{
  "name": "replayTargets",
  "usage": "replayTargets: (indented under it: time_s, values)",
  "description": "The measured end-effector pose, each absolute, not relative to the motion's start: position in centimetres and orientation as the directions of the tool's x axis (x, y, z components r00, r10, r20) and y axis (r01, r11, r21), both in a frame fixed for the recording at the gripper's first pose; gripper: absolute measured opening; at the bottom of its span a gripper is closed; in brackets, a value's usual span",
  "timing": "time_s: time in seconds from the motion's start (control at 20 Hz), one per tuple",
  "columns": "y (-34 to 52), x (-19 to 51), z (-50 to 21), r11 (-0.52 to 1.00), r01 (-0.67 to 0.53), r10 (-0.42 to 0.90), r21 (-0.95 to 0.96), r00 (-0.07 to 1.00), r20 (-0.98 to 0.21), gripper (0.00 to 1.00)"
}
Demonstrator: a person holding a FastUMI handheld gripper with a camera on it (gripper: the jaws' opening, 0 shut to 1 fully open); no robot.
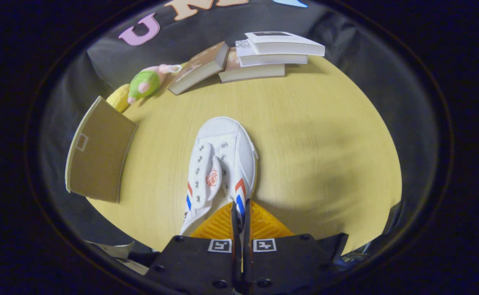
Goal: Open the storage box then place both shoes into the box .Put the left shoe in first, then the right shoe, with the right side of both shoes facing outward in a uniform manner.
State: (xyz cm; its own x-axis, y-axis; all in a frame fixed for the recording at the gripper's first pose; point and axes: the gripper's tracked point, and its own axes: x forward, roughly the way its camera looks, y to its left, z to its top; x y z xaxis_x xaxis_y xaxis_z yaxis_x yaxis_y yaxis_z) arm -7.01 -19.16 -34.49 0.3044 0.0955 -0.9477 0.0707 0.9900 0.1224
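A white canvas shoe [222, 162] with red and blue side stripes hangs just ahead of my fingers, toe pointing away over the yellow table [325, 143]. My gripper [240, 207] is shut on the shoe's right side wall near the heel, the fingers almost touching with the thin canvas pinched between them. The brown storage box [98, 151] stands to the left of the shoe, its lid or flap face turned toward me. Its inside is hidden.
A green and pink plush toy [147, 82] lies beyond the box next to a yellow object [118, 97]. Several books [255, 55] are stacked along the table's far edge, one [200, 67] leaning. The right half of the table is bare wood.
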Motion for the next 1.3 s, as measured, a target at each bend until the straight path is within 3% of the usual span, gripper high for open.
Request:
replayTargets:
  time_s: [0.2,0.55,1.3]
  values:
    - [-18.5,-6.9,-33.2,0.966,0.17,0.131,0.195,0.33,-0.935,0.05]
    - [-16.0,-6.5,-30.6,0.932,0.232,0.176,0.279,0.383,-0.907,0.05]
    - [-3.2,-2.7,-21.4,0.896,0.155,0.294,0.415,0.493,-0.819,0.05]
